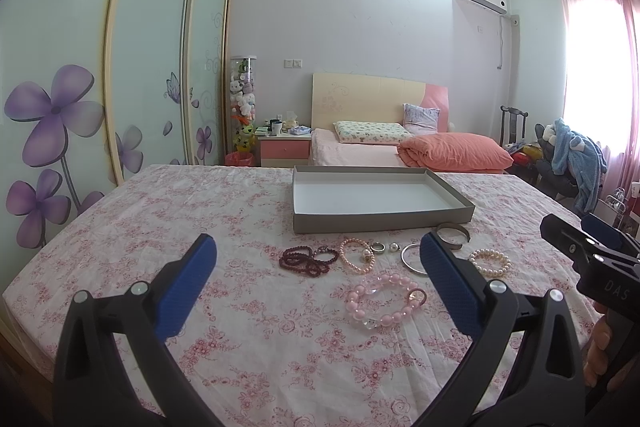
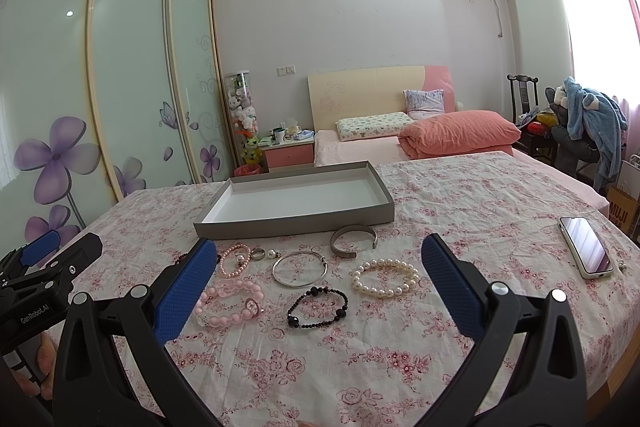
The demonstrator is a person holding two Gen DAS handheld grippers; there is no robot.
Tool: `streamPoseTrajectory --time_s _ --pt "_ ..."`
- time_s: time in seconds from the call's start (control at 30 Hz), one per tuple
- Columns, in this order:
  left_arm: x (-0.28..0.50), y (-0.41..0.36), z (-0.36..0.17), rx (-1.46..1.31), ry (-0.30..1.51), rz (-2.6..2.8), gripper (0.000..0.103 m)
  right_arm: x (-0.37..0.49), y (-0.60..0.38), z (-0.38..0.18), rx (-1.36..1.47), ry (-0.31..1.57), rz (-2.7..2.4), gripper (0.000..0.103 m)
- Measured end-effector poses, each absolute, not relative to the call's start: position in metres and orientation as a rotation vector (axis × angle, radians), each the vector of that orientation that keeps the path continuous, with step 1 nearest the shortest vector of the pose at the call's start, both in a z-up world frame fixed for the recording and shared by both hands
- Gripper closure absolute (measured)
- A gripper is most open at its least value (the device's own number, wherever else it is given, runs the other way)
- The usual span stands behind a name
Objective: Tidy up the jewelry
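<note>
Both tongs, left [image 1: 318, 259] and right [image 2: 318, 263], gape empty; pinch the light, slippery pearl bracelet [image 2: 385, 277] across one strand.

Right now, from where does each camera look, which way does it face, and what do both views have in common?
Left wrist: sits on the left gripper, above the floral tablecloth, facing the grey tray and the far bed; its own open blue fingers show, the right gripper at the right edge.
Right wrist: sits on the right gripper, facing the same way from further right; its open fingers show, the left gripper at the left edge; only here, a phone.
Shared: tray, pearl bracelet, pink bead bracelet.
</note>
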State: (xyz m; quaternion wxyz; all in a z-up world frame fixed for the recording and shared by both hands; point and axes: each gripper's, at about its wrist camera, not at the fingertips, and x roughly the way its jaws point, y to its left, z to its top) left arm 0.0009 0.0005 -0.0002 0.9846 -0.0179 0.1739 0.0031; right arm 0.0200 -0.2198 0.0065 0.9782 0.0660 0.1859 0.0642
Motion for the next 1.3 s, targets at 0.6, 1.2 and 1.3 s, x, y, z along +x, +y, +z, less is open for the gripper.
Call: streamPoseTrajectory --time_s 0.6,1.2,1.3 --pt "0.019 0.002 -0.019 -0.041 0.406 0.018 0.004 0.043 -0.232 -0.010 0.143 0.452 0.083 0.002" --pt "0.112 0.036 -0.049 -0.023 0.683 0.007 0.004 0.151 -0.273 -0.073 0.129 0.889 -0.040 0.060" --pt "0.122 0.034 -0.052 0.022 0.696 0.013 0.004 0.157 -0.272 -0.079 0.113 0.924 -0.047 0.065"
